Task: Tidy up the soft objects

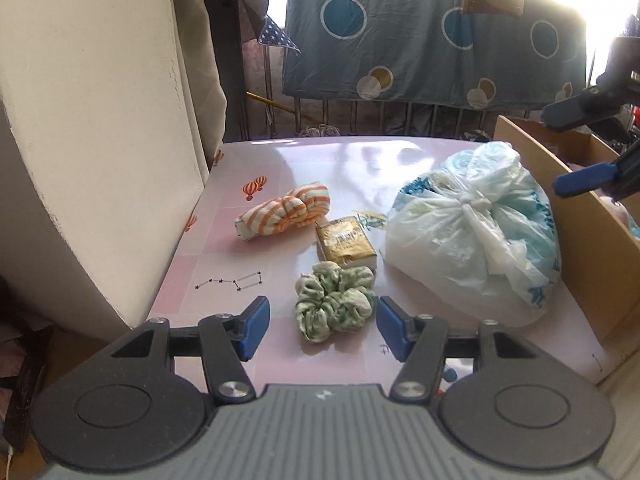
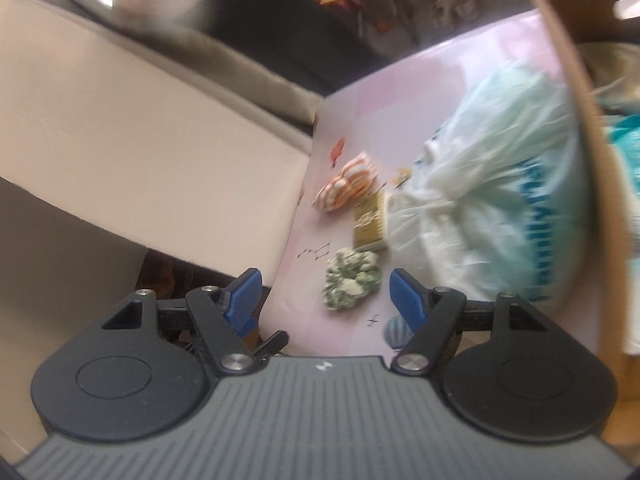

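Note:
A green and white scrunchie (image 1: 335, 301) lies on the pink table (image 1: 224, 264), just ahead of my open, empty left gripper (image 1: 322, 330). Behind it sit a gold tissue pack (image 1: 346, 244) and an orange-striped rolled cloth (image 1: 286, 211). A knotted white and blue plastic bag (image 1: 474, 232) lies to the right. My right gripper (image 1: 580, 148) is open above the cardboard box (image 1: 592, 216) at the right edge. In the blurred, tilted right wrist view, my right gripper (image 2: 325, 295) is open and empty, with the scrunchie (image 2: 351, 279), tissue pack (image 2: 370, 222), striped cloth (image 2: 346, 187) and bag (image 2: 492, 200) ahead.
A cream cushioned surface (image 1: 100, 120) rises along the table's left side. A blue circle-patterned sheet (image 1: 432, 32) hangs on railings behind the table. The box wall (image 2: 580, 120) stands right of the bag, with soft items inside.

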`<state>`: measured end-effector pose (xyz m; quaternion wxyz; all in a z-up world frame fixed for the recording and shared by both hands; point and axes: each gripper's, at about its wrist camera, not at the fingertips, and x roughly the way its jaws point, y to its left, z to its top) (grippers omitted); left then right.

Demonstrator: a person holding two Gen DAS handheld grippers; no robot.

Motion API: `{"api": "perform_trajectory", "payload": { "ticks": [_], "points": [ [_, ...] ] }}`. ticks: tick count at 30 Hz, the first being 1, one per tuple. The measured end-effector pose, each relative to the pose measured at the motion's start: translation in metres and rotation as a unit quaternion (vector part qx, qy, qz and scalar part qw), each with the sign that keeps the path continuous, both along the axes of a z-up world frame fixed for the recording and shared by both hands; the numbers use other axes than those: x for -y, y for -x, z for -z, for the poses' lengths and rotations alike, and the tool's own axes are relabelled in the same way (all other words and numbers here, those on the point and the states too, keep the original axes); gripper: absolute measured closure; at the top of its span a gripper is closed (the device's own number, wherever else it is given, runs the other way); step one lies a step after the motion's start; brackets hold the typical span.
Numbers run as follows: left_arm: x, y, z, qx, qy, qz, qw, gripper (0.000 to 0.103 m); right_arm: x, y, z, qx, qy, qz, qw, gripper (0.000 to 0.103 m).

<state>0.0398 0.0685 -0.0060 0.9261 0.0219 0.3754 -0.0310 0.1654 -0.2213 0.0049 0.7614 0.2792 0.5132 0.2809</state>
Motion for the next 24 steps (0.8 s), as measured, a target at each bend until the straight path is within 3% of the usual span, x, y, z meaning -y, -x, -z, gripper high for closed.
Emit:
{"api": "perform_trajectory", "payload": {
  "ticks": [7,12,18,24],
  "points": [
    [-0.014,-0.039,0.006,0.054,-0.028,-0.027,0.9978,0.044,-0.058,-0.056,0.023,-0.044,-0.025,-0.007,0.999,0.032],
    [-0.023,-0.085,0.021,0.081,-0.072,-0.015,0.9940,0.043,-0.098,-0.115,0.054,-0.087,-0.011,0.010,0.996,0.032],
    [-0.021,-0.142,0.052,0.070,-0.127,0.053,0.9881,0.035,-0.127,-0.181,0.109,-0.134,0.029,0.041,0.990,0.032],
    [-0.006,-0.183,0.094,0.031,-0.181,0.098,0.9781,0.034,-0.146,-0.213,0.153,-0.177,0.052,0.049,0.982,0.032]
  ]
}}
